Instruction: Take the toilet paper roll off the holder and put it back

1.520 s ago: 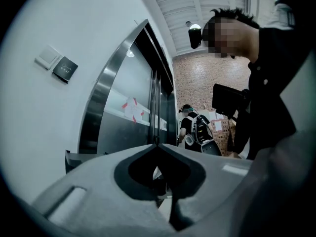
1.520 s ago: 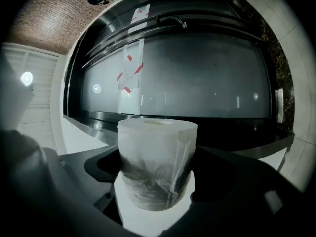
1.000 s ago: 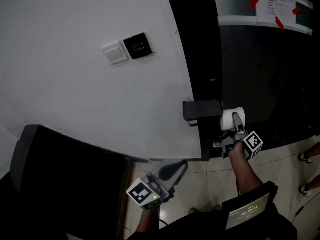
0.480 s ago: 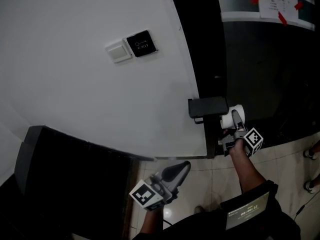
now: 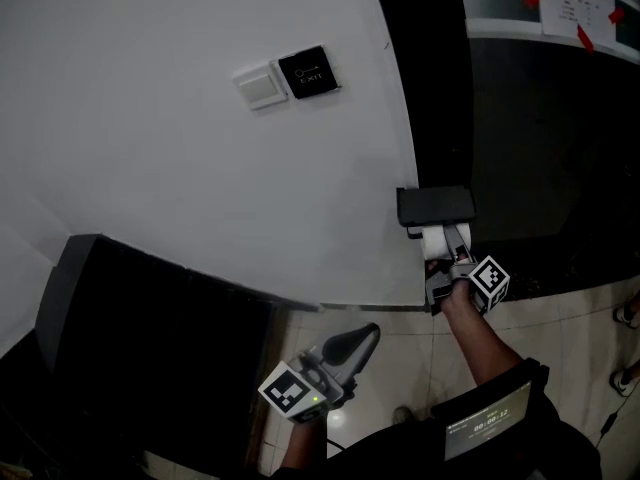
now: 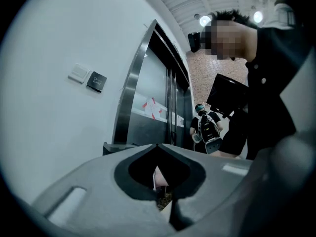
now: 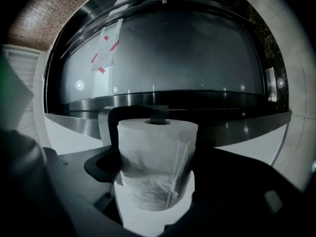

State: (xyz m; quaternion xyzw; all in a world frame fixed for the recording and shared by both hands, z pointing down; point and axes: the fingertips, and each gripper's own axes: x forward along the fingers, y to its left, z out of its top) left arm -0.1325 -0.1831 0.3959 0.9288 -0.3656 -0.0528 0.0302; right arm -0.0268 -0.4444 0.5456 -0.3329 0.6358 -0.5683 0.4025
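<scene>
Black holder (image 5: 435, 206) fixed at the right edge of the white wall (image 5: 200, 188), near 3 o'clock of the head view. The toilet paper roll (image 5: 437, 240) sits at the holder's 6 o'clock, touching it, its dark arm meeting the roll's core end. The same wall carries a white switch plate (image 5: 259, 86) and black plate (image 5: 307, 71) side by side toward 12 o'clock; the tiled floor (image 5: 400, 363) at 5 o'clock bears a person's shoes (image 5: 630, 313).

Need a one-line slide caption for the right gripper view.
Right gripper clamps the white toilet paper roll, its core meeting the peg of the black holder, dark glossy wall behind.
</scene>
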